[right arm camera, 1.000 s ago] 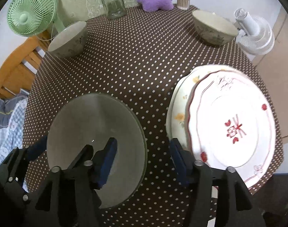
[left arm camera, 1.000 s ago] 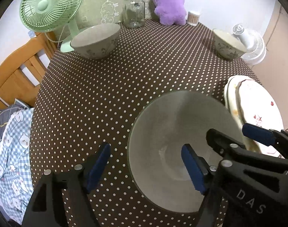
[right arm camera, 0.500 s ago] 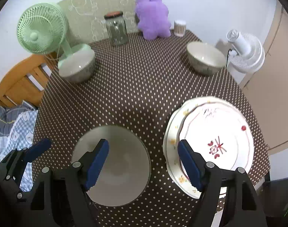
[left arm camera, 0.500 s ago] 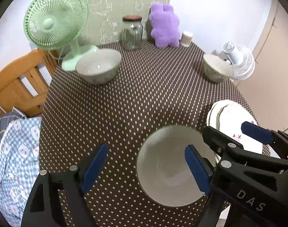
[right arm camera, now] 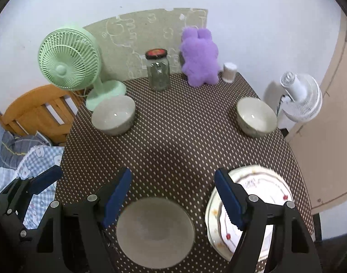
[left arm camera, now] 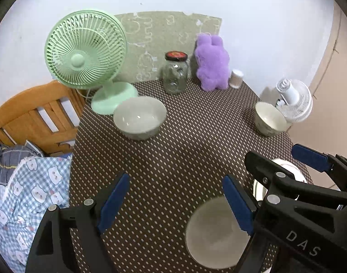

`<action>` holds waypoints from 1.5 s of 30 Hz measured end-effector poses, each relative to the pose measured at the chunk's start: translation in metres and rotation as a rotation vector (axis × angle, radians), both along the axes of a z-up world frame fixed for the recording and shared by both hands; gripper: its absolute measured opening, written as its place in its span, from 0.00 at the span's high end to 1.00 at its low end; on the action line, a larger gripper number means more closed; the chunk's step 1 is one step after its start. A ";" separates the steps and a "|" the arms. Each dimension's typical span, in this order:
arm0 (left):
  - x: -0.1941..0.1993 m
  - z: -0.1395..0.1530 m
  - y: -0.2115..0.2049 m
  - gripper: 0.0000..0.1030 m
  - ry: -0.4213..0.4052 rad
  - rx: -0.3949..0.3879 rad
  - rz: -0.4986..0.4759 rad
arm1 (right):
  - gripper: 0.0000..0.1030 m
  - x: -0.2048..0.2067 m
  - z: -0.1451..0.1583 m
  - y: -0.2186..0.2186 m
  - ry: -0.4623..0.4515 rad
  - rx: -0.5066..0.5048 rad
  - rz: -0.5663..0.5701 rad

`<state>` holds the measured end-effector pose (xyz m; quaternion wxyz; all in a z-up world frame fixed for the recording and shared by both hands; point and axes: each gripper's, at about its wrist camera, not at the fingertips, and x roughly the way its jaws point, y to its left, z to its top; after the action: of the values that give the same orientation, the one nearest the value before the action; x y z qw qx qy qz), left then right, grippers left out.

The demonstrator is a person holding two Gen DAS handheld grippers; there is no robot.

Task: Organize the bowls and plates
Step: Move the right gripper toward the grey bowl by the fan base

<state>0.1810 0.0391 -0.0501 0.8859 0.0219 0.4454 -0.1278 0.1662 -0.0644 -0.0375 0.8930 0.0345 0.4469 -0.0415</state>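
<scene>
- Below the wide-apart jaws of the left gripper (left arm camera: 176, 201), a big grey round bowl (left arm camera: 215, 232) sits on the brown dotted worktop (left arm camera: 191, 150). Nothing is held between these jaws.
- Just past the right jaw of the right gripper (right arm camera: 172, 196) lies a stack of white round plates with red marks (right arm camera: 264, 188). These jaws are apart too, with nothing in them. The big grey round bowl is below and between them.
- Far ahead of both pairs of jaws stand two more bowls: a grey-green bowl with a leaf pattern (left arm camera: 139, 117) on the left and a smaller cream bowl with a pattern (right arm camera: 256, 116) on the right. They look like the ones to collect next, though that is a guess.
- The grey-green bowl stands right next to the foot of the pale green table fan (left arm camera: 85, 52). Jaws coming in from that side could bump the fan and tip it.
- The cream bowl is close to the right edge of the worktop, near the small white fan (right arm camera: 302, 96). A push instead of a grab could slide it off.
- The bowls look smooth and hard. If the jaws only pinch a thin bit of rim, a bowl could slip out and crack.
- Setting one bowl into another too fast could chip both.
- The two grippers are close side by side, so they could knock each other if both reach for the same bowl.
- The clear glass jar with a dark lid (left arm camera: 175, 72) and the purple fluffy toy (left arm camera: 212, 62) stand further back, so they are likely safe.
</scene>
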 end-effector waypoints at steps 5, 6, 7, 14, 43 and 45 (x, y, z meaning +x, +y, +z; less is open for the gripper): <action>0.021 0.001 0.005 0.18 -0.004 0.019 0.053 | 0.24 0.025 0.002 0.009 -0.013 -0.030 0.030; 0.024 0.001 0.007 0.18 -0.008 0.017 0.059 | 0.24 0.032 0.003 0.010 -0.019 -0.033 0.040; 0.030 0.002 0.009 0.18 -0.015 0.018 0.068 | 0.24 0.036 0.003 0.011 -0.022 -0.032 0.045; 0.057 0.004 0.023 0.18 -0.046 0.016 0.115 | 0.24 0.069 0.006 0.021 -0.049 -0.021 0.084; 0.189 -0.072 0.058 0.22 -0.004 0.048 0.247 | 0.24 0.215 -0.066 0.055 -0.014 0.011 0.124; 0.191 -0.081 0.059 0.24 0.004 0.058 0.250 | 0.24 0.222 -0.077 0.057 -0.002 0.018 0.120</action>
<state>0.3716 0.0986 -0.1308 0.8929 -0.0084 0.4501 -0.0033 0.3880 -0.0071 -0.1140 0.8939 0.0155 0.4478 0.0161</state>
